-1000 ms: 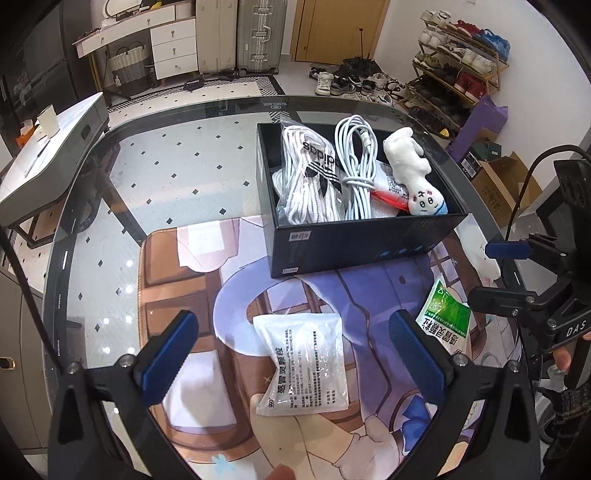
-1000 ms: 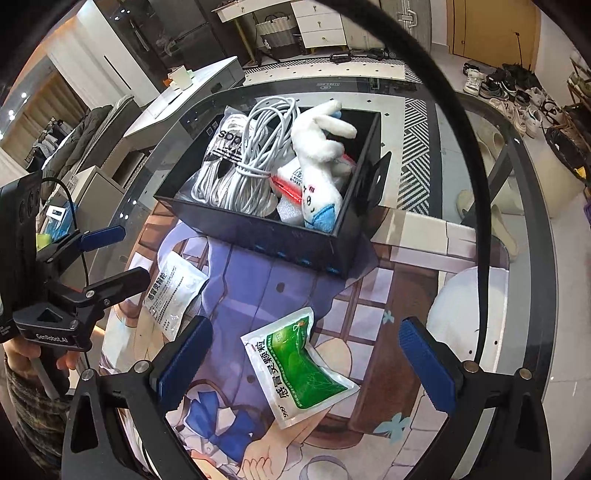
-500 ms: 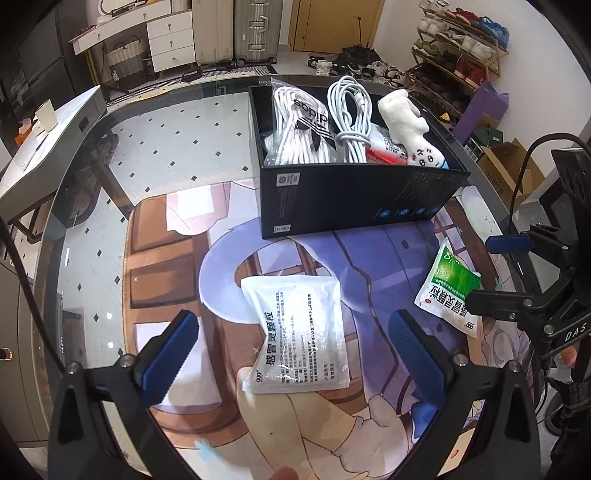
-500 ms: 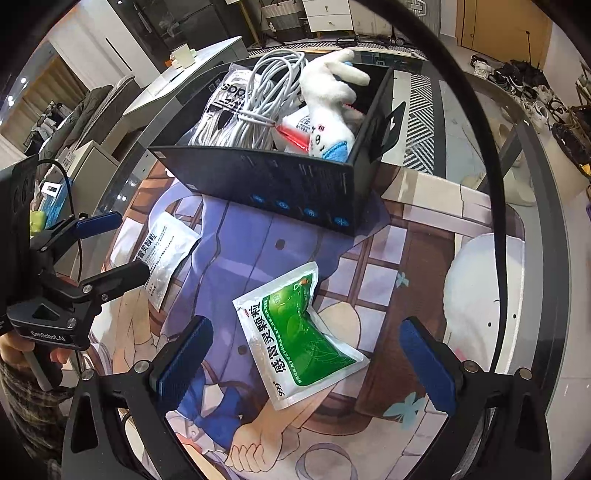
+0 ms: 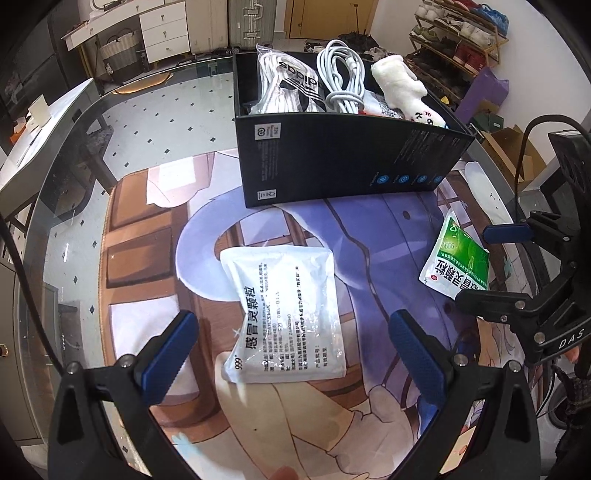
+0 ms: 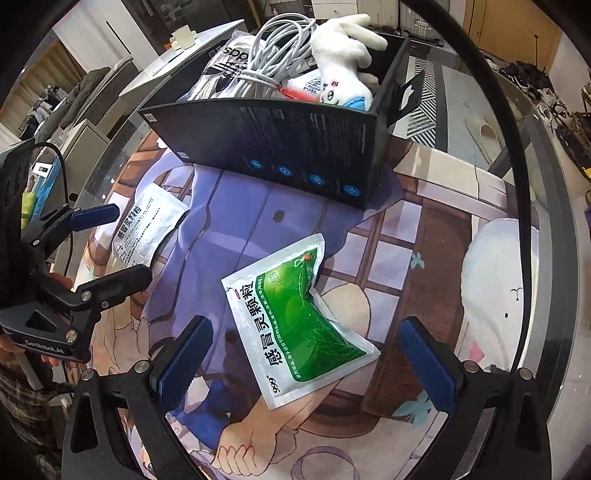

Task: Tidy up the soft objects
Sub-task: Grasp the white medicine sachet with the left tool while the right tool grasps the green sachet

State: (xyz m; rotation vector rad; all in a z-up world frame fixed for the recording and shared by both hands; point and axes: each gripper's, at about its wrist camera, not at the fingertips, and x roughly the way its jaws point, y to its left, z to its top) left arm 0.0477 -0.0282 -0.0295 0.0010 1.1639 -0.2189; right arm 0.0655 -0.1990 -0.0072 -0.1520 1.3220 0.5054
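A white medicine pouch (image 5: pixel 288 314) lies flat on the printed mat, between the open jaws of my left gripper (image 5: pixel 291 347); it also shows in the right wrist view (image 6: pixel 147 229). A green and white pouch (image 6: pixel 299 325) lies on the mat between the open jaws of my right gripper (image 6: pixel 306 362); it shows in the left wrist view (image 5: pixel 458 262) too. Both grippers are empty and low over the mat. Behind stands a black box (image 5: pixel 351 162) holding bagged white socks (image 5: pixel 284 85), a coiled white cable (image 5: pixel 343 77) and a white plush toy (image 5: pixel 402 88).
The printed mat (image 5: pixel 155 229) covers a round glass table (image 5: pixel 74 155). The black box (image 6: pixel 295 147) stands at the far side of the mat. A white patch of the mat (image 6: pixel 498 295) is at the right. Room furniture and a shoe rack (image 5: pixel 461 33) lie beyond.
Both grippers have dropped lower and moved forward; each pouch now looks larger and sits between its gripper's open jaws. The pouches and the box have not moved.
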